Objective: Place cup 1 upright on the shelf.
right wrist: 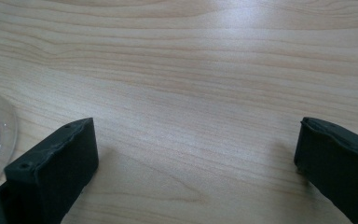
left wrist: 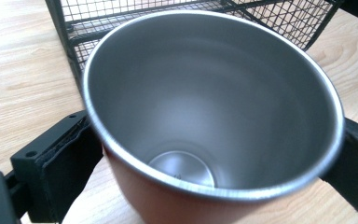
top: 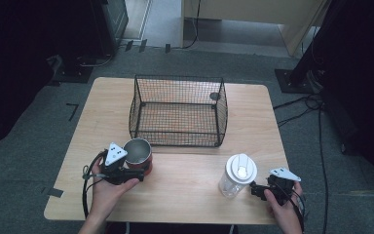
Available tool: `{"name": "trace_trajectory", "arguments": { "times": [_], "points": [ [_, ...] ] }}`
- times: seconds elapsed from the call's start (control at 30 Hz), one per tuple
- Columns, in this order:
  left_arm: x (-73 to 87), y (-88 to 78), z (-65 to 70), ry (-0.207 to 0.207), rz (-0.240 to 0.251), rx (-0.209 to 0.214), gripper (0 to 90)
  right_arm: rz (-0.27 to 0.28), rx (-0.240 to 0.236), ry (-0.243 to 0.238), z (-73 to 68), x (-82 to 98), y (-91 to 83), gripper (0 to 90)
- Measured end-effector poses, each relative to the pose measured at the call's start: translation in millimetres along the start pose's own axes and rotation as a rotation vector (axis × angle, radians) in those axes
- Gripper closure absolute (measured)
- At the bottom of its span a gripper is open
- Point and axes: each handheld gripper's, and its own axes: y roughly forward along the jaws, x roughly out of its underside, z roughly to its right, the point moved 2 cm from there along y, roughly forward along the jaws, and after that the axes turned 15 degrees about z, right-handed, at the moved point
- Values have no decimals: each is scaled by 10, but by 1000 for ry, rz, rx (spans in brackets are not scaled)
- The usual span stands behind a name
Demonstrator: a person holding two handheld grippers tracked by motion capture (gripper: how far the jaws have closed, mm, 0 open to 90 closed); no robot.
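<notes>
My left gripper (top: 135,171) clamped around the red steel cup (top: 139,155) at the table's (top: 185,195) front left, wire basket (top: 177,111) just behind it, white-lidded clear bottle (top: 237,174) farther right, my right gripper (top: 255,190) spread wide beside it, grasping nothing.

Wooden table (top: 185,190), light grain, rounded corners, standing on grey carpeted floor (top: 24,146). Black wire-mesh basket (top: 177,111), open-topped, set on the table toward its far side near the middle, nothing visible inside it; its lower mesh wall (left wrist: 121,14) also appears in the left gripper view. Surroundings: black cables (top: 307,105) lying on the floor to the right of the table, a dark stand base (top: 292,80) beyond the table's far right corner, short black tape marks (top: 73,111) on the floor to the left, and pale furniture panels (top: 253,12) along the back.
</notes>
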Motion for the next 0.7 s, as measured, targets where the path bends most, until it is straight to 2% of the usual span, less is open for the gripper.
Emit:
{"name": "trace_trajectory", "arguments": {
  "times": [0.3,0.5,0.67,0.7],
  "points": [
    [51,146,34,11,-10,-43,27,1,-1,1,0,0,0,0],
    [64,163,64,46,30,-93,74,0,-1,1,1,0,0,0],
    [60,160,90,59,40,-95,78,1,-1,1,1,0,0,0],
    [47,145,112,74,66,-99,79,0,-1,1,1,0,0,0]
  ]
}}
